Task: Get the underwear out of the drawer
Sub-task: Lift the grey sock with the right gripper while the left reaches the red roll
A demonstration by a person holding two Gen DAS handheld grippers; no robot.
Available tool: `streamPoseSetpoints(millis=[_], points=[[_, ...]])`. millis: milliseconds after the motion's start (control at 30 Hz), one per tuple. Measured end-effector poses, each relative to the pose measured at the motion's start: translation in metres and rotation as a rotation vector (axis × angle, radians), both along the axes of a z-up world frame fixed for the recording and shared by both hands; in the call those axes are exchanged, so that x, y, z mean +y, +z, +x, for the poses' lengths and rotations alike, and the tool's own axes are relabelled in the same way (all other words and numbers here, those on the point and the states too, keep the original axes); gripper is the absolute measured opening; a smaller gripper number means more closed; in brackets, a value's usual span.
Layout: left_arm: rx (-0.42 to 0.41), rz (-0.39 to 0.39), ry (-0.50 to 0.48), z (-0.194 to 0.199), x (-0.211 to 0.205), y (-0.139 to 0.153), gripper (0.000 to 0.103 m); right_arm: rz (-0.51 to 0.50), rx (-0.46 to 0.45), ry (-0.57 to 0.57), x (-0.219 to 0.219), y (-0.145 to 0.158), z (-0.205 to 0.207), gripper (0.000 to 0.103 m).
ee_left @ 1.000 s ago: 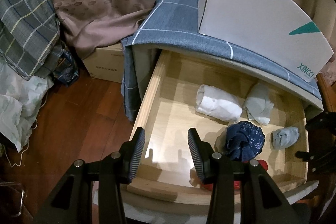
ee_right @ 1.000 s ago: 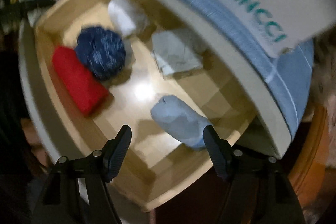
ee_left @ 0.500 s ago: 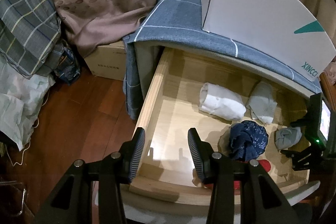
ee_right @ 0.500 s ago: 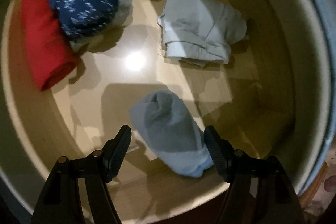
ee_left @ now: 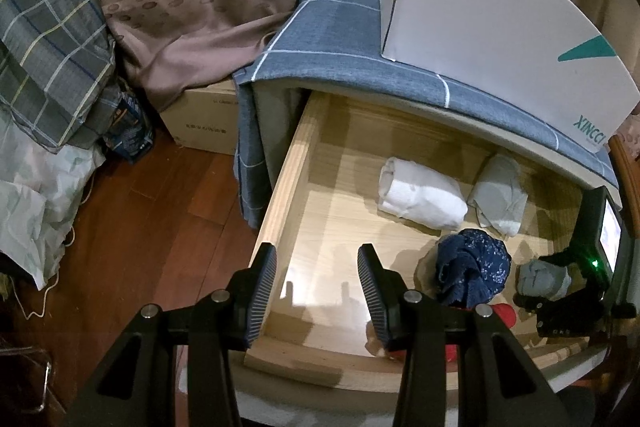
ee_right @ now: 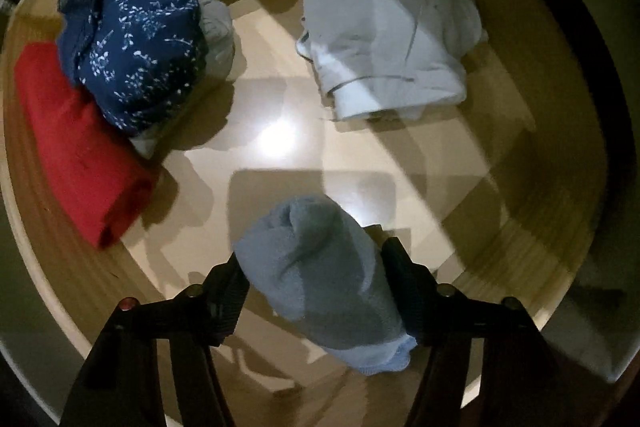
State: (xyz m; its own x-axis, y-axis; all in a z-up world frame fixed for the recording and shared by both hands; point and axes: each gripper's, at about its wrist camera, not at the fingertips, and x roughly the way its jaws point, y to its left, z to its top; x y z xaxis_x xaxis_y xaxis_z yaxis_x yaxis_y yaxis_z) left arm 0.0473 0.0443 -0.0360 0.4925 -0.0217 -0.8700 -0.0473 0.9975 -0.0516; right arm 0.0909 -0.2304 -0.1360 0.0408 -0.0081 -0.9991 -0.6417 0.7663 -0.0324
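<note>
The wooden drawer [ee_left: 288,187] stands pulled open. In it lie a white roll [ee_left: 420,193], a pale grey folded piece [ee_left: 498,195], a dark blue patterned bundle [ee_left: 472,267], a red roll [ee_right: 76,147] and a grey-blue rolled piece [ee_right: 320,267]. My right gripper [ee_right: 316,267] is down in the drawer, its open fingers on either side of the grey-blue roll, close to it or touching. It also shows in the left wrist view [ee_left: 560,283]. My left gripper [ee_left: 316,291] is open and empty above the drawer's front left corner.
A white XINCCI box [ee_left: 500,27] sits on the blue checked cloth [ee_left: 328,39] over the cabinet top. A cardboard box [ee_left: 204,123], bedding and bags [ee_left: 36,187] stand on the wood floor to the left.
My right gripper has come down into the drawer and forward, so the grey-blue roll now lies between its fingers. The left gripper has barely moved.
</note>
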Motion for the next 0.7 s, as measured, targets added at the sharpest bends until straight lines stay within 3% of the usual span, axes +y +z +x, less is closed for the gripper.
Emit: streamPoseSetpoints(millis=[333,567,700], points=[[-0.002,-0.003,-0.028,-0.001,-0.003,0.0,0.043,0.0,0.07,-0.279,0.009,0.009,-0.021,0.052],[0.02,0.009,-0.096,-0.001,-0.016,-0.004,0.043,0.107,0.008,-0.526,-0.015,0.037,-0.033,0.048],[0.043,0.002,-0.164,-0.001,-0.029,-0.007,0.043,0.223,0.002,-0.666,-0.034,0.052,-0.039,0.048]])
